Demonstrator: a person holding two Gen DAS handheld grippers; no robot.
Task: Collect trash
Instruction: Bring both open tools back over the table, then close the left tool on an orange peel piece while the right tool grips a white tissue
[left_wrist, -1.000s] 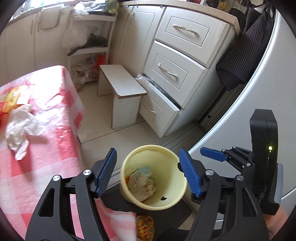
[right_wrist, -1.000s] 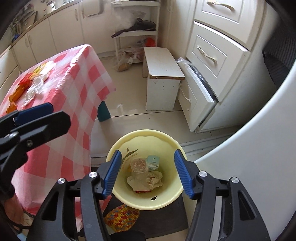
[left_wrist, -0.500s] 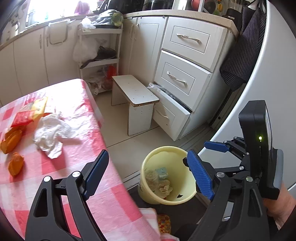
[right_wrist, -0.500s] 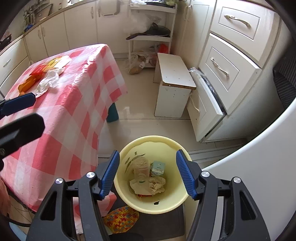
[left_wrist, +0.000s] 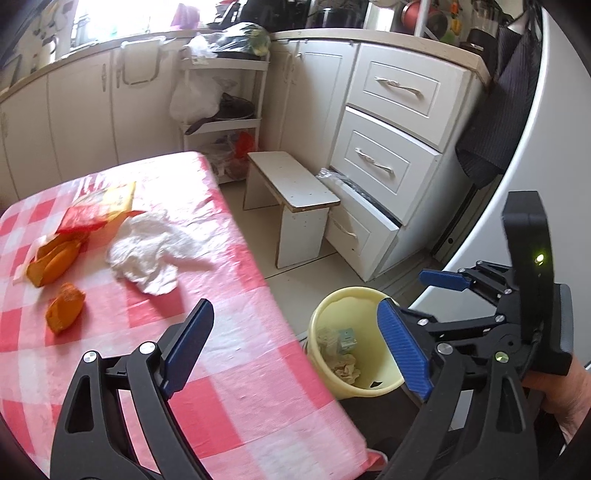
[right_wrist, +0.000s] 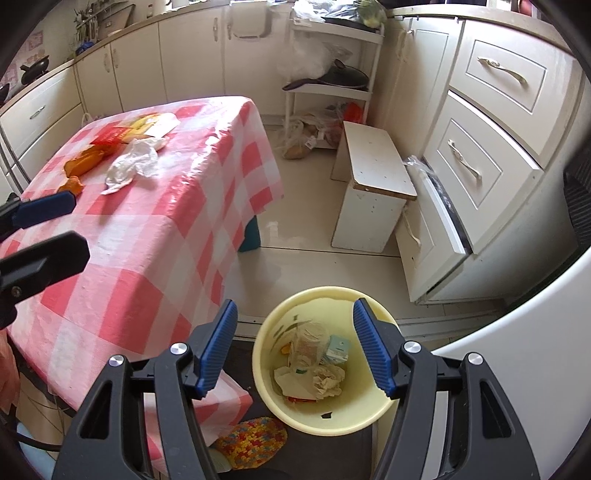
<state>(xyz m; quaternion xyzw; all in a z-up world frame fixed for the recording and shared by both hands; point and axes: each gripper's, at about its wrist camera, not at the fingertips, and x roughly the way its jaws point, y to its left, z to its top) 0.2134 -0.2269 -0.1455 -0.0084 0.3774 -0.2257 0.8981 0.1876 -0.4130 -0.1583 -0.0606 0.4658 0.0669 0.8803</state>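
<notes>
The table (left_wrist: 221, 332) under its pink-and-white checked cloth fills the left of the room, with white cabinets behind it and a chest of drawers (left_wrist: 388, 147) at about two o'clock, its bottom drawer pulled out. A small white stool (left_wrist: 295, 192) stands on the floor between table and drawers.

Down on the floor, just off the table's near corner, sits the yellow bin (right_wrist: 325, 417). It already holds crumpled paper, a clear plastic cup and a small carton.

On the tabletop, toward ten o'clock, the trash lies together: a crumpled white tissue (left_wrist: 147, 251), orange peels (left_wrist: 55, 266) just left of it, and a red-and-yellow wrapper (left_wrist: 99, 210) behind them.

The left gripper (left_wrist: 291, 347) hangs over the table's near edge, its blue pads wide apart and its jaws opening, nothing between them. The right gripper (right_wrist: 295, 350) hovers above the bin at six o'clock, pads apart and empty, the bin's mouth showing through the gap. A hand (left_wrist: 561, 391) grips the right gripper's handle at the far right edge.
</notes>
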